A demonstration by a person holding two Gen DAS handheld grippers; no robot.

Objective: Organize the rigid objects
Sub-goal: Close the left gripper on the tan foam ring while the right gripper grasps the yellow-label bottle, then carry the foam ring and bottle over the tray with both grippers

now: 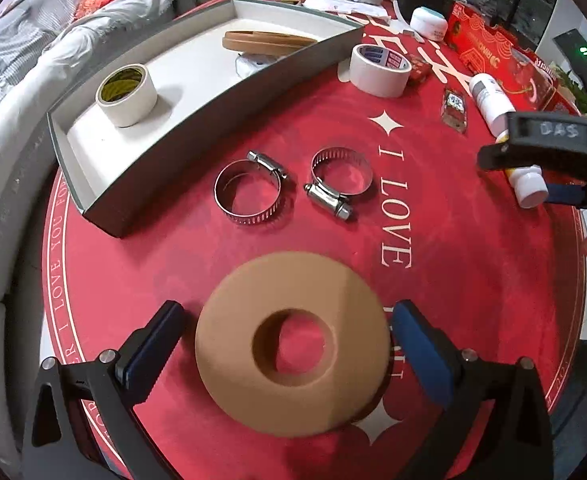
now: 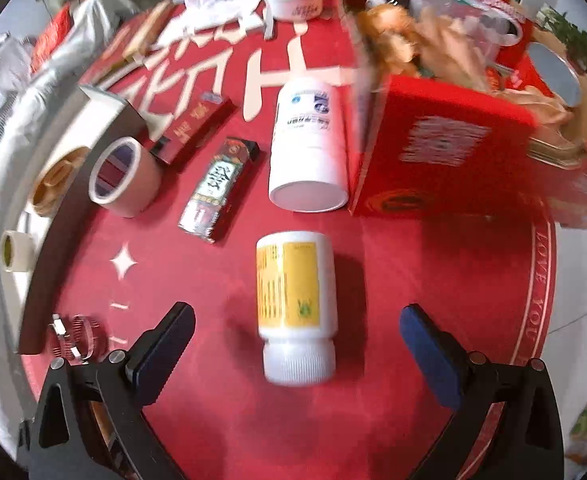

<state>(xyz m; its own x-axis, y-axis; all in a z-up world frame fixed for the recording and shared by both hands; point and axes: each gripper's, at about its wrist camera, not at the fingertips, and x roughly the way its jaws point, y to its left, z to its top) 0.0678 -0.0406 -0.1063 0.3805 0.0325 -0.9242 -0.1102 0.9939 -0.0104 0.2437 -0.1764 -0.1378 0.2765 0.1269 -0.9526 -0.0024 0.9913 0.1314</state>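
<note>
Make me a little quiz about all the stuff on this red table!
1. True or false: both hose clamps lie inside the tray.
2. How many rolls of tape sit in the tray: A) none, B) one, C) three?
3. Fill in: the left gripper is open around the tan ______.

Key
1. False. Both lie on the red mat beside the tray.
2. B, the small white tape roll. Another tape roll sits outside it.
3. Ring. Meanwhile, the right gripper is open around the yellow-label bottle.
</note>
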